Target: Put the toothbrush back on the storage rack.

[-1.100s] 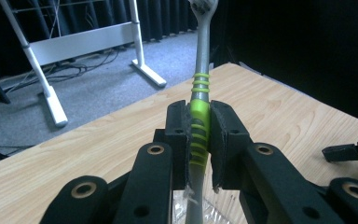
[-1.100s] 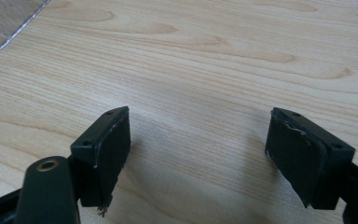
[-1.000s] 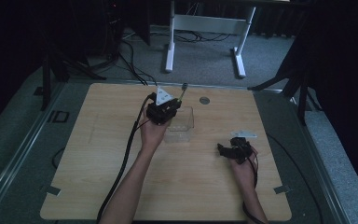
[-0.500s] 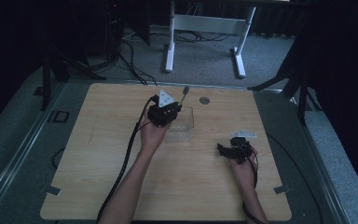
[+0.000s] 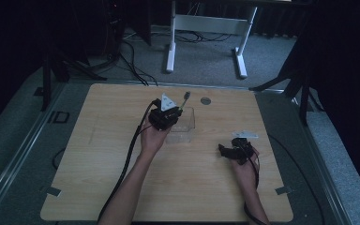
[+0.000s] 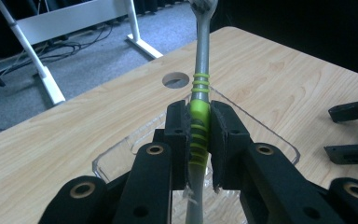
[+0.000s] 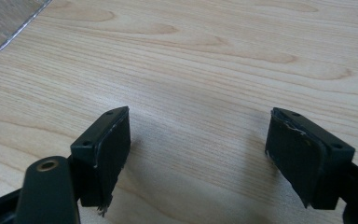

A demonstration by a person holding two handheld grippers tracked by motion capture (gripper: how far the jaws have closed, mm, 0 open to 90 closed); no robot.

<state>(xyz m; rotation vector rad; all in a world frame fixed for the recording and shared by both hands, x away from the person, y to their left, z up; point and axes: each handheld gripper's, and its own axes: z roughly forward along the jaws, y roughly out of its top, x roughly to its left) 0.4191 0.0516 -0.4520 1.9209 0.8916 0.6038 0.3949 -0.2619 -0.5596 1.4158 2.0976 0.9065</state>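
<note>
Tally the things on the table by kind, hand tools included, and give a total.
Toothbrush: 1
Clear tray: 1
Hand tools: 2, the left tool and the right tool
Total: 4

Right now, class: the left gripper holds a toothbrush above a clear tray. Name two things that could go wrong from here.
1. The left gripper pinches the toothbrush low on its handle, with most of its length sticking out beyond the pads, so it might pivot or slip.
2. The clear tray looks light and nothing holds it; the right gripper rests open on the table, apart from it. A nudge could slide the tray.
</note>
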